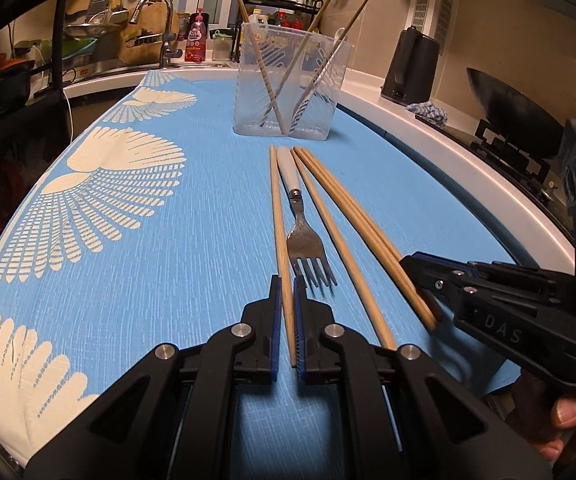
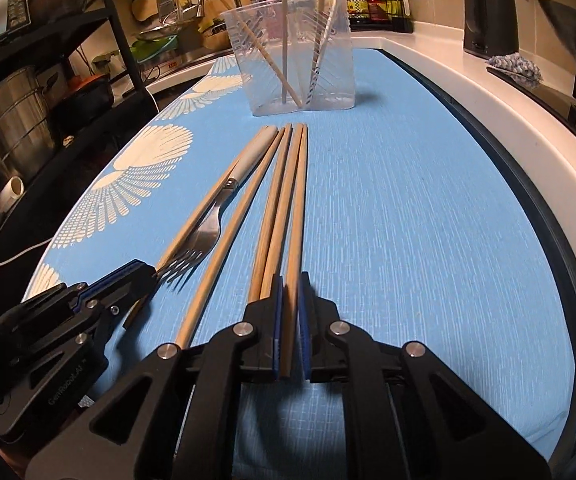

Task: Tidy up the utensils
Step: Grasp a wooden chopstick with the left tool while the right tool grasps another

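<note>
Several wooden chopsticks and a fork (image 1: 306, 248) with a grey handle lie side by side on the blue mat (image 1: 127, 280). My left gripper (image 1: 286, 286) is shut on the leftmost chopstick (image 1: 277, 216), beside the fork's tines. My right gripper (image 2: 290, 282) is shut on the rightmost chopstick (image 2: 298, 208); it also shows in the left wrist view (image 1: 420, 276). The left gripper shows in the right wrist view (image 2: 143, 276). A clear plastic holder (image 1: 288, 80) with several chopsticks stands at the mat's far end (image 2: 300, 56).
A white counter edge (image 1: 468, 168) runs along the right of the mat. A black kettle (image 1: 412, 64), a wok (image 1: 516, 116) on a stove and a cloth (image 1: 428, 110) sit beyond it. A sink tap (image 1: 159, 28) and a black rack (image 2: 47, 92) are at the left.
</note>
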The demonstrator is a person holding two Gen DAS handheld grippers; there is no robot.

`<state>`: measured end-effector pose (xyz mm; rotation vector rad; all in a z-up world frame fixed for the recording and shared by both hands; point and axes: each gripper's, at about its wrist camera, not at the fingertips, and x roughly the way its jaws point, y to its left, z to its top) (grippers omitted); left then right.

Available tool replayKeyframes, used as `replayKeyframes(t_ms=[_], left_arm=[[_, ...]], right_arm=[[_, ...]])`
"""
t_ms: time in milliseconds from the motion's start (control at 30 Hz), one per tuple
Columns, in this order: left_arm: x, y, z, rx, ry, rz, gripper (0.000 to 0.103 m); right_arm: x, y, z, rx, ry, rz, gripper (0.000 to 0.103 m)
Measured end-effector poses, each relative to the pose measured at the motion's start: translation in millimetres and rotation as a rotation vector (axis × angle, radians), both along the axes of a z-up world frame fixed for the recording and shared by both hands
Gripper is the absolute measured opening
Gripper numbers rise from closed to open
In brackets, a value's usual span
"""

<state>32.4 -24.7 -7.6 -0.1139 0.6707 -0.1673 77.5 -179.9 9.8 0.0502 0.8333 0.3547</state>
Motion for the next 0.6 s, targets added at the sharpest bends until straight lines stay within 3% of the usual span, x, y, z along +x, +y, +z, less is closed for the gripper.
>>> replayKeyframes(t_ms=[333,600], left_arm=[[-2.2,-5.0,-1.6,0.060,-0.015,0.014,0.006],[-2.5,10.0,1.7,0.076,-0.047,0.102,0.006]], right_arm=[[-0.4,-3.5,0.1,-0.034,-0.022,-0.032,0.007],[5.3,-21.8,3.6,-0.062,-0.059,-0.098,0.006]])
